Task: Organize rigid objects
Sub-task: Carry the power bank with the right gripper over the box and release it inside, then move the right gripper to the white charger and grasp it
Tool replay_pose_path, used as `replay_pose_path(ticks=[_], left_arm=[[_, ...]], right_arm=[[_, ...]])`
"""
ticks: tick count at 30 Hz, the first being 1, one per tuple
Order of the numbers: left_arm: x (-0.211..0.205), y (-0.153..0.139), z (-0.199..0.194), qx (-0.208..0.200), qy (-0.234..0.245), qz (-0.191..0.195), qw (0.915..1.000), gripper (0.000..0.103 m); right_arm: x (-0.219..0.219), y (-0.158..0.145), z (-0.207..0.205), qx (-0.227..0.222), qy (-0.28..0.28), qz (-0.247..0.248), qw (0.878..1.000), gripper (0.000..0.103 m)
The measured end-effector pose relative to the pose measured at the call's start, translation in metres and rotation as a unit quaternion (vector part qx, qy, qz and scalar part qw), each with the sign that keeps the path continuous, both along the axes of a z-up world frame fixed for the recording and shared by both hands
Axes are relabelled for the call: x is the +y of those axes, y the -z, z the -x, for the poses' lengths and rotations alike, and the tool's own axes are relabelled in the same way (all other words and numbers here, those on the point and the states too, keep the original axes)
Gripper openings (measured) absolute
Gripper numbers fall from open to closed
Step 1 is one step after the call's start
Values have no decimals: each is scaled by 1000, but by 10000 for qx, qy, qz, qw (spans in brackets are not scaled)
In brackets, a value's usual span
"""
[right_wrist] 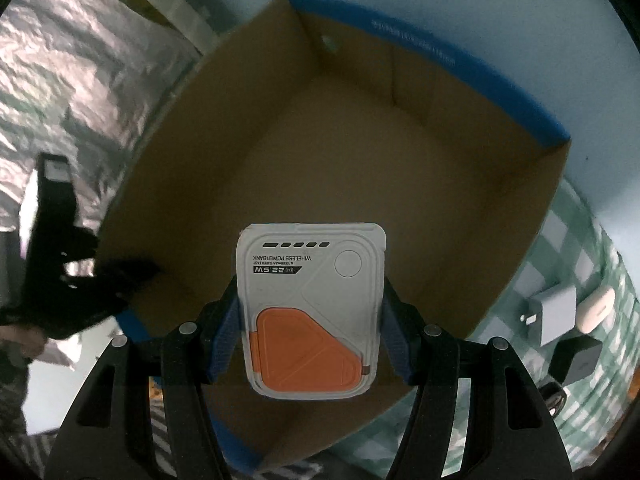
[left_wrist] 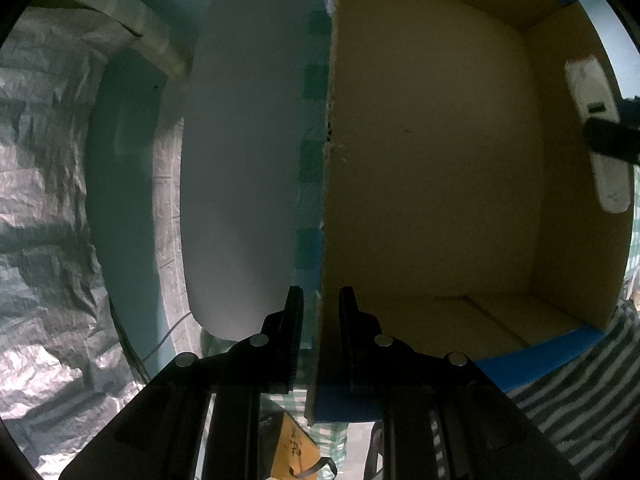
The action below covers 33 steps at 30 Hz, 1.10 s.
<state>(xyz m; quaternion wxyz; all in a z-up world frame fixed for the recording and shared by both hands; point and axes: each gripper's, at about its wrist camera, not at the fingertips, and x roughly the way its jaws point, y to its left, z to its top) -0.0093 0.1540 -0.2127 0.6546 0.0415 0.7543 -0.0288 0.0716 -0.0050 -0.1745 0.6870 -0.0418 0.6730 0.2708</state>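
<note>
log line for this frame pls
left gripper: shut on box wall | right gripper: holding power bank over open cardboard box | box: empty

The light was dim and cool, with a bluish cast over everything. A crinkled silver foil sheet [left_wrist: 44, 184] filled the left wrist view from 7 to 10 o'clock, and it appeared again at 10 o'clock in the right wrist view [right_wrist: 80, 52]. A pale blue smooth wall [right_wrist: 500, 12] took the 1 o'clock area of the right wrist view. A green and white checked tablecloth [right_wrist: 560, 240] covered the surface at 3 to 4 o'clock there. In the left wrist view the same cloth [left_wrist: 580, 392] showed at 4 o'clock. A pale beige taped strip [left_wrist: 132, 12] ran diagonally at 11 o'clock beside the foil.
</note>
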Motion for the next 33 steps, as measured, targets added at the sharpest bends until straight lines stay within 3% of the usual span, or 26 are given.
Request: replay_pose_path(ticks=[18,22,33], left_arm=[[-20,3,18,135,-30,140,9998,18],[-17,3,18,132,-40,159,9998,18],[-17,1,20,103,51,92,9999,18]], right_arm=[[-9,16,4,-130,-185,734,9970,63],[-7,17,4,-130,-184,753,9969,63],[-22,-6,-7,-309,299,166,9989,62]])
